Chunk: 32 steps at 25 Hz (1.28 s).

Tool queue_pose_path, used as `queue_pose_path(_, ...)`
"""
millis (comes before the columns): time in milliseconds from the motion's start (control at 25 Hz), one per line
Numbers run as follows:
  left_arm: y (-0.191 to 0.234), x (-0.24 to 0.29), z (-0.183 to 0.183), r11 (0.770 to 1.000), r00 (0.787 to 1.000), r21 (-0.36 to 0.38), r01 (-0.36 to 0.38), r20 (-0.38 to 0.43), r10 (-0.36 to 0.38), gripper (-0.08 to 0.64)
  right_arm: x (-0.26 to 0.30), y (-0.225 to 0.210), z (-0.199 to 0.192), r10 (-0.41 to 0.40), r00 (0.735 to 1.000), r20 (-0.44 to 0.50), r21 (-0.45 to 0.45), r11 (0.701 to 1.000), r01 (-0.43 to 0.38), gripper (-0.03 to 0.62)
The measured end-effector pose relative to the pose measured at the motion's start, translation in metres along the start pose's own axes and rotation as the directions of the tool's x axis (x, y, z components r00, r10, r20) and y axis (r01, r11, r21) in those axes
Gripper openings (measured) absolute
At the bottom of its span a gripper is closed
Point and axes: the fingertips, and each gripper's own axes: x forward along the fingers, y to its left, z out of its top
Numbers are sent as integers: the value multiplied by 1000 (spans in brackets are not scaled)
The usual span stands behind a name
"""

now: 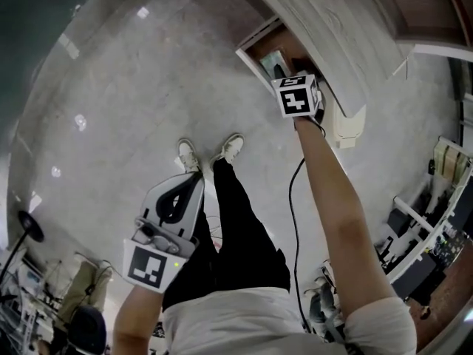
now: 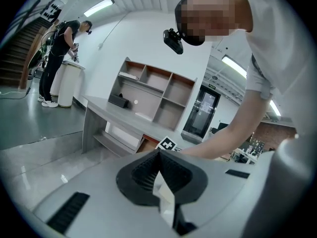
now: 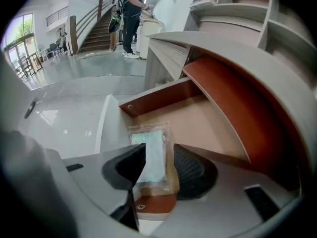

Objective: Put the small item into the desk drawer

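"Plastic, clear, with something pale green inside: is that the packet [image 3: 151, 158]? Where does it sit?"

"Flat on the tan bottom of the drawer [image 3: 203, 123], straight ahead of the right claw [image 3: 159, 148]. In the right gripper view it shows in the gap between the two jaws, lengthwise, reaching past the tips towards the far reddish wall."

"So the claw has hold of it?"

"No. The jaws stand wide apart and neither pad presses on the plastic. The claw is released. Whether a tip brushes the packet, I can't tell."

"And the drawer itself?"

"Pulled out from under the grey worktop [image 3: 213, 46], which runs above and to the right of that claw. The white drawer front is to the claw's left, with the shiny floor [image 3: 74, 98] beyond it."

"What about the other one?"

"The left claw [image 1: 191, 180] hangs low, well apart from the drawer, near the person's shoes [image 1: 230, 149] in the head view. Its jaws are clenched, tips meeting, with nothing gripped between them. Beyond it, the left gripper view shows open shelves [image 2: 153, 95] standing on the worktop."
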Motion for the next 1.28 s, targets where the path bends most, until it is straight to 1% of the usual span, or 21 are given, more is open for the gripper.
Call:
queue_pose_path(120,6,-6,2,1000,1000,-8,-17,5,17,17,2,0,-3,-5,999,-36,-9,1000,5,195)
queue_pose_path(280,13,-9,-1,999,999,-20,-34,10,34,17,3,-1,-1,-14,997,-80,-48,999,10,199)
queue_pose_path(520,7,-7,-7,999,1000,-28,-27,3,27,17,9,-3,-4,-30,990,-134,-115,993,15,195)
queue_pose_path(640,11,-11,-9,999,1000,-33,-29,3,29,17,11,2,-5,-44,986,-159,-150,988,20,192)
queue_pose_path(760,14,-12,-8,999,999,-37,-33,6,33,17,11,2,-4,-54,985,-163,-172,985,25,178)
queue_pose_path(960,15,-14,-10,999,999,-39,-33,1,33,17,9,-2,-5,-63,985,-161,-177,984,34,125)
queue_pose_path(1280,16,-15,-15,999,1000,-45,-28,-6,28,17,8,-1,-8,-58,987,-148,-186,982,29,95)
